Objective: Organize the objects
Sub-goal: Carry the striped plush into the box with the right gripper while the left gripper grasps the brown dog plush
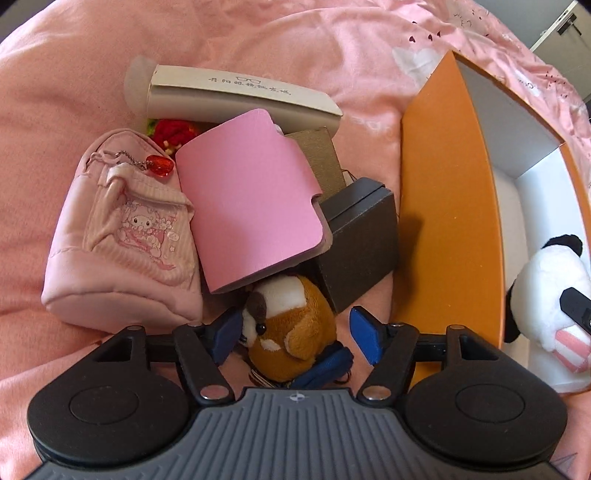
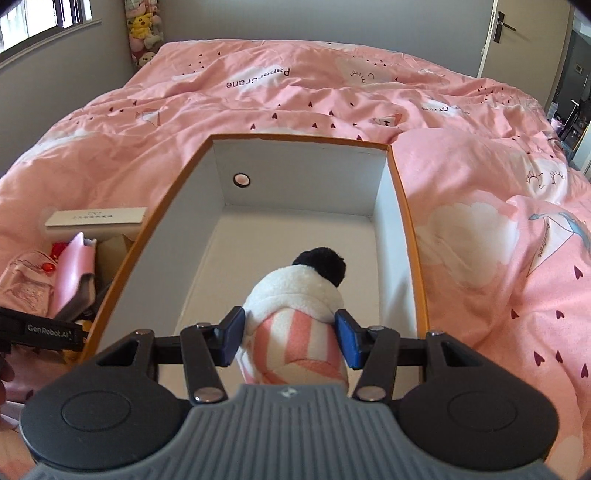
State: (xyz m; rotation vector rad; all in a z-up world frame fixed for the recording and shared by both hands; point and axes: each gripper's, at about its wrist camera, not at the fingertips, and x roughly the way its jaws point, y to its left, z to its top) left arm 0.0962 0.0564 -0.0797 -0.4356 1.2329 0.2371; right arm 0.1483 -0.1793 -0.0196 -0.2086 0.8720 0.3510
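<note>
A brown and white plush animal (image 1: 291,332) lies on the pink duvet between the blue pads of my left gripper (image 1: 295,336). The jaws stand wide, and the right pad is clear of the plush. Behind it are a pink wallet (image 1: 251,206), a pink pouch (image 1: 122,236), a dark grey box (image 1: 358,240) and a long beige case (image 1: 243,96). My right gripper (image 2: 291,339) is shut on a panda plush (image 2: 295,295) in pink stripes. It holds the panda over the white inside of the orange box (image 2: 299,140). The panda (image 1: 546,295) also shows in the left wrist view.
The orange box's wall (image 1: 450,221) stands just right of the pile. A red knitted item (image 1: 173,134) and a brown card box (image 1: 321,158) lie in the pile. The pink duvet (image 2: 480,229) covers the bed. Plush toys (image 2: 144,33) hang in the far corner, and a door (image 2: 517,33) is at the right.
</note>
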